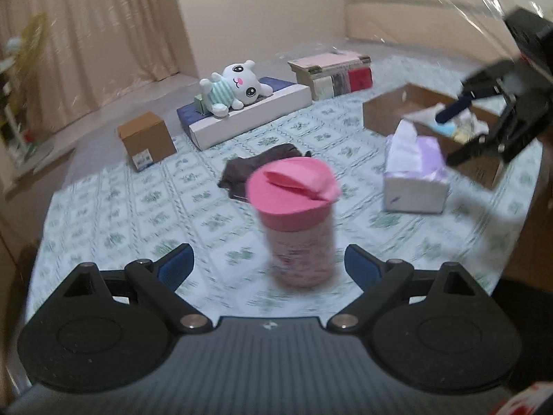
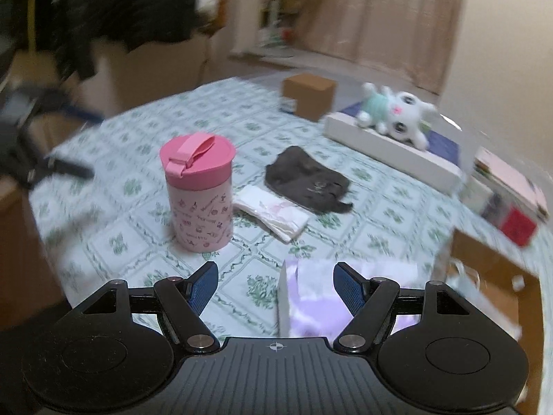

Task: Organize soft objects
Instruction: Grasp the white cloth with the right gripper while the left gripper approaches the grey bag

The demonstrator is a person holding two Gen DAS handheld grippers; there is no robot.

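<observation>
1. Left hand-held gripper (image 1: 269, 263): jaws wide apart, nothing gripped; pink lidded cup (image 1: 296, 221) stands just ahead between the fingers, untouched.
2. Right hand-held gripper (image 2: 276, 285): jaws spread, empty, hovering over the purple tissue box (image 2: 311, 297).
3. Soft items on the green-patterned desk (image 2: 121, 242): dark cloth (image 2: 306, 181) mid-desk, white folded cloth (image 2: 273, 212) touching it, beside the cup.
4. White plush toy (image 1: 235, 86) lies on a flat blue-white box (image 1: 249, 114) at the far side.
5. Open cardboard box (image 1: 387, 110) behind the tissue box, some items inside.
</observation>
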